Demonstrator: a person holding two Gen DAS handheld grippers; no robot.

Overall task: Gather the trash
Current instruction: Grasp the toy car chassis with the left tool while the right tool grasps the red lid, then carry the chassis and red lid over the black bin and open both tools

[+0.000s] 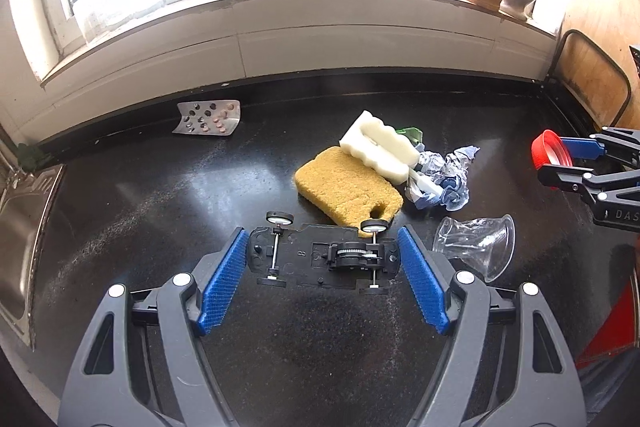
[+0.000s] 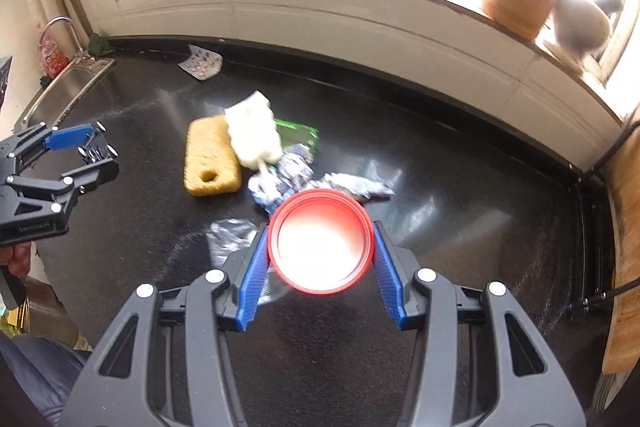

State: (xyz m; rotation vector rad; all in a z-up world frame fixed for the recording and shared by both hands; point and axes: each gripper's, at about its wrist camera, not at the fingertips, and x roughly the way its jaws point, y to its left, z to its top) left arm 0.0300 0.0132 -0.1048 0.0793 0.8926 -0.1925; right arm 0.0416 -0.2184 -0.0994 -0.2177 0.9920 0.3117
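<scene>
Left wrist view, item one: my left gripper (image 1: 322,267), fingers spread wide on either side of an upturned toy car chassis (image 1: 322,259) lying on the black counter (image 1: 160,195). The blue pads (image 1: 224,287) stand just beside the chassis ends; whether they touch yet I cannot tell.

Item two: my right gripper (image 2: 318,247), closed on a red lid (image 2: 320,245), carried above the counter with its white inner face toward the camera (it also shows at the right edge of the left view).

Item three, loose trash on the counter:
- yellow sponge (image 1: 346,183), its near corner touching a chassis wheel;
- white foam block (image 1: 380,147), leaning on the sponge;
- crumpled foil wrapper (image 1: 444,179), just beside the foam;
- green packet (image 2: 296,135), mostly hidden behind the foam;
- crushed clear cup (image 1: 478,247), just right of my right-hand pad;
- pill blister sheet (image 1: 208,118), well apart, near the back wall.

Item four, handling note for the chassis grab, as I judge it: keep the pads level with the flat plastic ends, not the thin axles, and close evenly so the body does not pivot or skid on its wheels. Stay low enough to catch the plate edge, and keep clear of the sponge corner and the cup so neither gets dragged along. The sink (image 1: 20,227) lies to the left, out of the way.
</scene>
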